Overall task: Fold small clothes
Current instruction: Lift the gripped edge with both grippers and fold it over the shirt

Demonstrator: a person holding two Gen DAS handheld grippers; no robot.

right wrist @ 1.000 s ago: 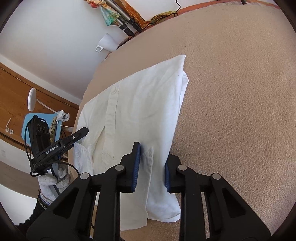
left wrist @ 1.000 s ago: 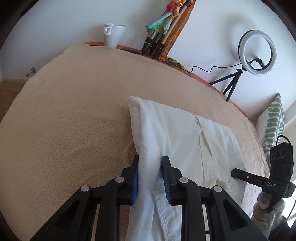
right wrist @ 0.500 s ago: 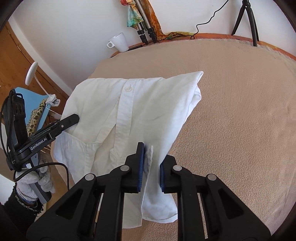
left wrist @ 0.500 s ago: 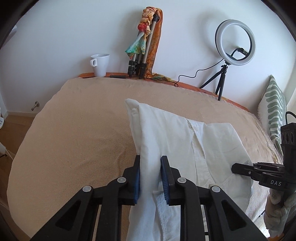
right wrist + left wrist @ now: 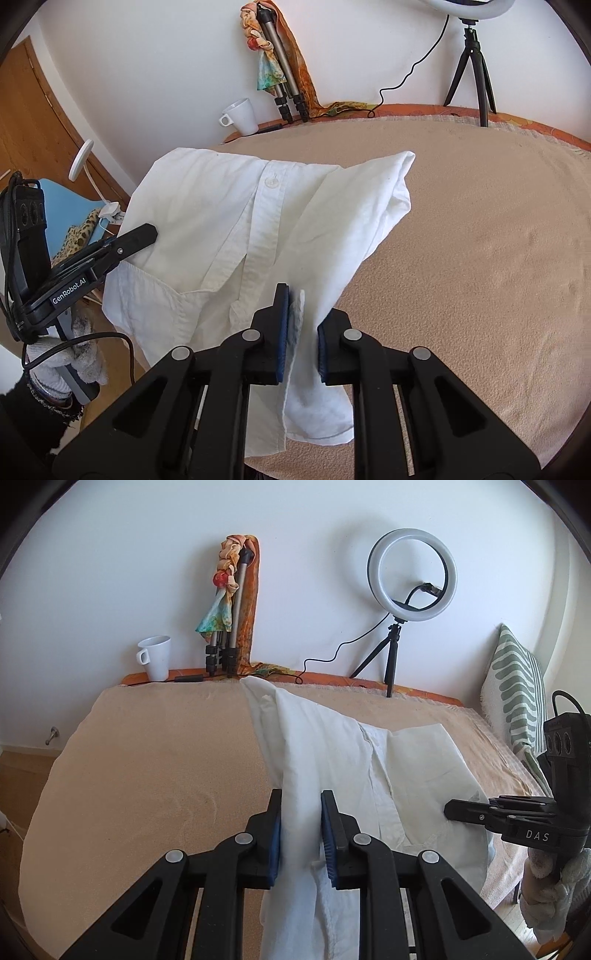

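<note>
A small white button-up shirt [image 5: 325,760] is held up over a beige padded table [image 5: 155,768]. My left gripper [image 5: 300,823] is shut on one edge of the shirt, with the cloth running between its blue pads. My right gripper [image 5: 300,325] is shut on the other edge of the shirt [image 5: 236,229]; the button placket faces this view. The shirt's far fold [image 5: 399,177] hangs down toward the table [image 5: 480,258]. Each gripper shows in the other's view: the right gripper [image 5: 452,808] at right, the left gripper [image 5: 149,232] at left.
A white mug [image 5: 157,657], a folded tripod with a coloured scarf [image 5: 229,605] and a ring light on a small tripod [image 5: 412,576] stand along the table's far edge by the wall. A green striped cushion [image 5: 517,686] lies at right. A blue chair [image 5: 74,221] stands off the table's left side.
Both grippers have lifted and tilted up with the shirt, so the cloth has risen off the table. More wall and the far edge show now.
</note>
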